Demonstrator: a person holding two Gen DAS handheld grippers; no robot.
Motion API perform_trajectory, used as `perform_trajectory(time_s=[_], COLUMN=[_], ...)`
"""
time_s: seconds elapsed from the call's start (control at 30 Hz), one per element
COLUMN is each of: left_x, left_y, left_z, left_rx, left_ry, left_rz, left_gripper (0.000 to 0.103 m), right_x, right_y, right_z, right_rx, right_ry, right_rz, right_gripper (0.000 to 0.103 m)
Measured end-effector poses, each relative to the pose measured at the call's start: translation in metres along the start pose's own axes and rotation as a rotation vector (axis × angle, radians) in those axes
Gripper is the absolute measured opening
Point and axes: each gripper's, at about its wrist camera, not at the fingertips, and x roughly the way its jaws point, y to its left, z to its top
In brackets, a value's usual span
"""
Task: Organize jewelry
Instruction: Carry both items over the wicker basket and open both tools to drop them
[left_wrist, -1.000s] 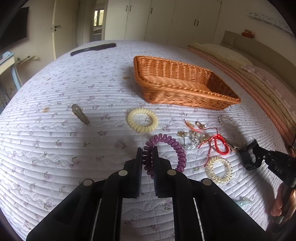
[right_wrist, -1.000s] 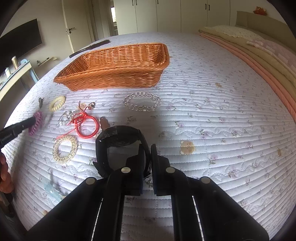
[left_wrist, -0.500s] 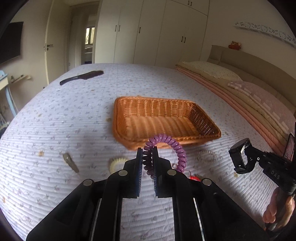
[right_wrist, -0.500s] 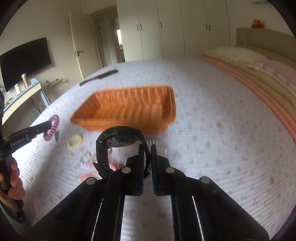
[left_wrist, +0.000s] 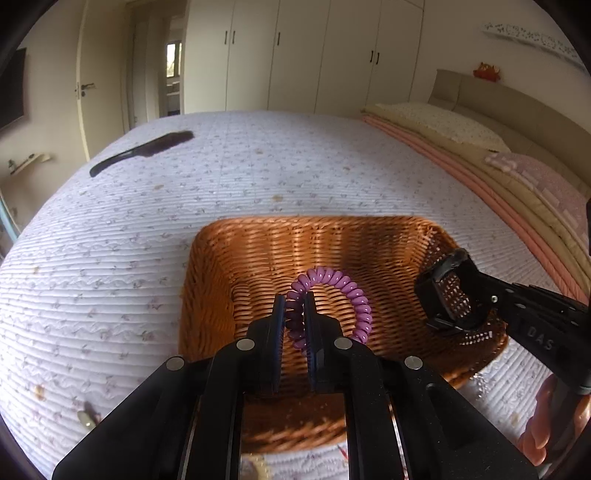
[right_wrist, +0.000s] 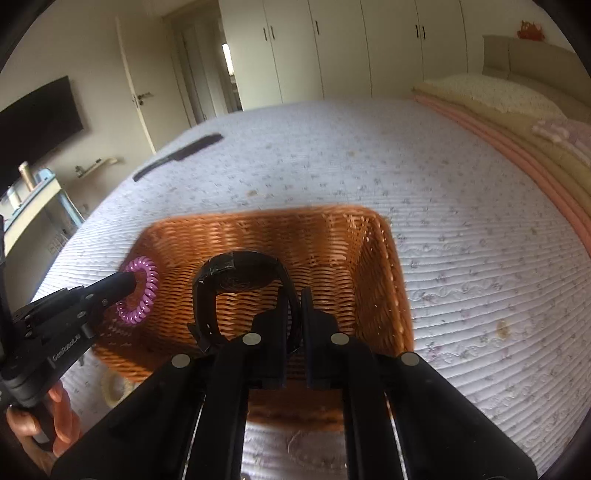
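Bedspread (left_wrist: 155, 229): quilted, floral, under the basket.
Basket (left_wrist: 332, 243): rectangular woven wicker; near rim hidden by grippers.
Right gripper (right_wrist: 294, 295): above basket, clamping black watch (right_wrist: 236, 275).
Left gripper (left_wrist: 294, 299): above basket, pinching purple coiled hair tie (left_wrist: 351, 295).

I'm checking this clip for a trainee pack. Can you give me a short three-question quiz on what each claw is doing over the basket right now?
1. True or false: the left claw is shut on a purple spiral hair tie.
2. What does the right claw hold? A) a comb B) a black watch C) a red cord
3. Fill in: both claws hang over the wicker ____, on the quilted bedspread.

Key: 1 true; 2 B; 3 basket. The inside of the basket looks bare in both views, so neither item is dropped yet.
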Motion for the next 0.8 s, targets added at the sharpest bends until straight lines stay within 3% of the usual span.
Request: perform_trajectory(time_s=[0.33, 0.4, 0.43, 0.67, 0.8], left_x=[0.03, 0.025, 0.02, -0.048, -0.101], left_y=[0.005, 0.006, 0.006, 0.009, 0.013], left_z=[-0.009, -0.01, -0.01, -0.014, -0.033], left_rx=[0.015, 0.006, 0.005, -0.012, 0.014], left_ry=[0.074, 0.067, 0.052, -0.058, -0.134], left_rz=[0.038, 0.022, 0.02, -0.057, -0.01], left_gripper=[0.012, 0.032, 0.043, 0.046, 0.057], right_x=[0.039, 0.037, 0.032, -0.029, -0.071], right_y=[-0.006, -0.007, -0.007, -0.008, -0.004], right_z=[-0.012, -0.012, -0.011, -0.015, -0.028], right_rx=[0.025, 0.03, 0.033, 0.028, -0.021], right_ry=[0.106, 0.107, 0.102, 0.005, -0.049], right_rz=[-0.002, 0.007, 0.009, 0.044, 0.033], right_gripper=[0.008, 0.01, 0.011, 0.031, 0.031])
